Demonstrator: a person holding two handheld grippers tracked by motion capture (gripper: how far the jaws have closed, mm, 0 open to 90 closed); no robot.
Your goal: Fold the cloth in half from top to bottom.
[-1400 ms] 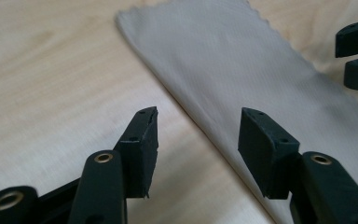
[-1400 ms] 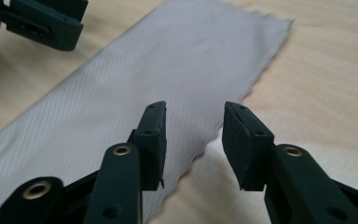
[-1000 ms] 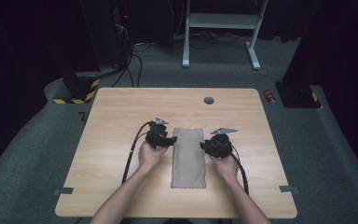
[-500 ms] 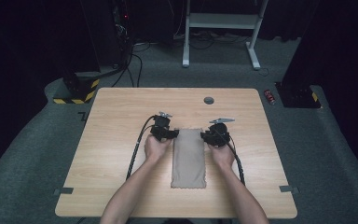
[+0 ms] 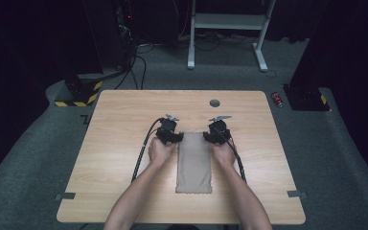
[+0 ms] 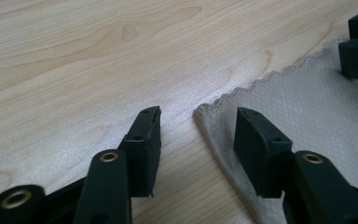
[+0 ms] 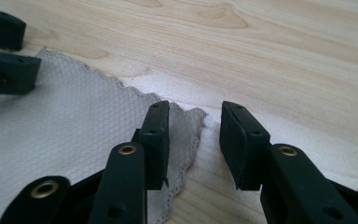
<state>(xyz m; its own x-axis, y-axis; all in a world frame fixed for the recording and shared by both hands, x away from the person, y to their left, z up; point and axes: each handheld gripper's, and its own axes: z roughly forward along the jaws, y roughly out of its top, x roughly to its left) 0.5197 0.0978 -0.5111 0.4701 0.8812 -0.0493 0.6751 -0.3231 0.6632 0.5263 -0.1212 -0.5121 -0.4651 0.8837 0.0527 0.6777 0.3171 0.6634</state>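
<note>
A beige, grid-patterned cloth (image 5: 194,163) with scalloped edges lies folded in a long strip on the wooden table (image 5: 120,120). My left gripper (image 5: 175,138) is at the strip's far left corner. In the left gripper view the cloth (image 6: 307,107) has its corner between the jaws of that gripper (image 6: 198,114), which have just been closing but do not press on it. My right gripper (image 5: 210,138) is at the far right corner. In the right gripper view its jaws (image 7: 196,106) have just been opening and straddle the corner of the cloth (image 7: 74,126), one jaw over the fabric.
A round grommet (image 5: 214,102) sits near the table's far edge. Black cables (image 5: 141,153) trail from both grippers along the forearms. Tape marks (image 5: 64,196) lie by the near corners. On the floor beyond stand a metal frame (image 5: 225,28) and a small red object (image 5: 278,99).
Both hands have slid away from the person and inward, from beside the cloth's upper sides to its two far corners. The cloth itself lies as before.
</note>
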